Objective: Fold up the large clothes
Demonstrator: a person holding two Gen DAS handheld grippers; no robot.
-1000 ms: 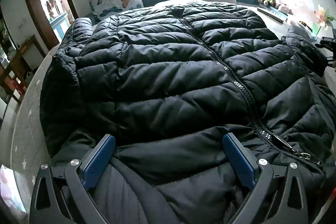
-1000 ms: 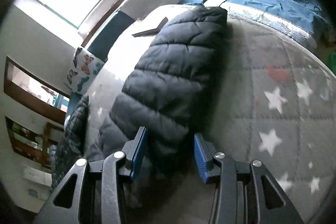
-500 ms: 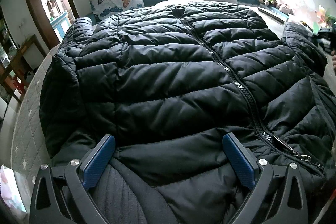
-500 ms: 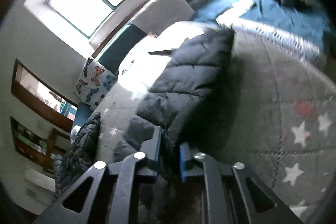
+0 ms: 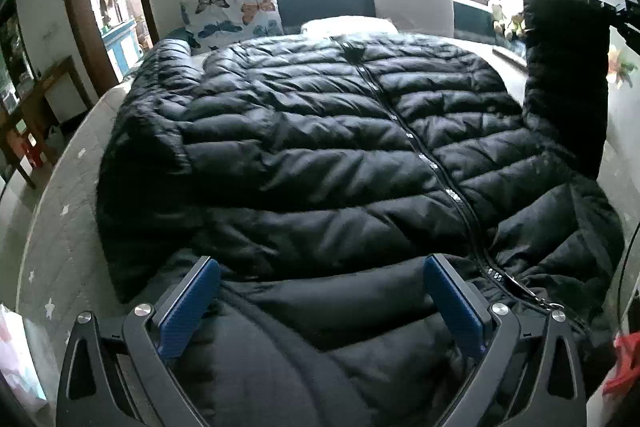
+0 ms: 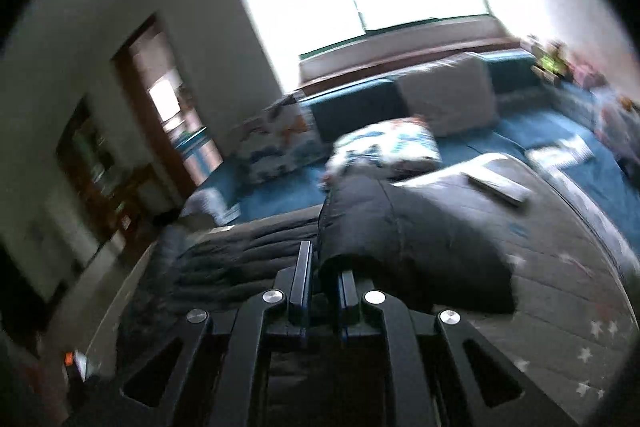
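One black puffer jacket [image 5: 320,155] lies front-up and zipped across the bed [image 5: 60,227], covering most of the star-print cover. Going left to right in the left wrist view: a doorway [image 5: 108,15], a butterfly pillow [image 5: 232,11] against the headboard, a white pillow [image 5: 412,7], then soft toys [image 5: 506,21] on the ledge beside the raised sleeve [image 5: 564,79]. The left hand-held gripper [image 5: 320,311] hangs over the hem, jaws wide apart, gripping nothing. The right hand-held gripper [image 6: 322,283] is clamped tight on the sleeve's cuff [image 6: 400,235], holding it up off the bed; a flat book-like thing [image 6: 500,187] lies on the cover beyond it.
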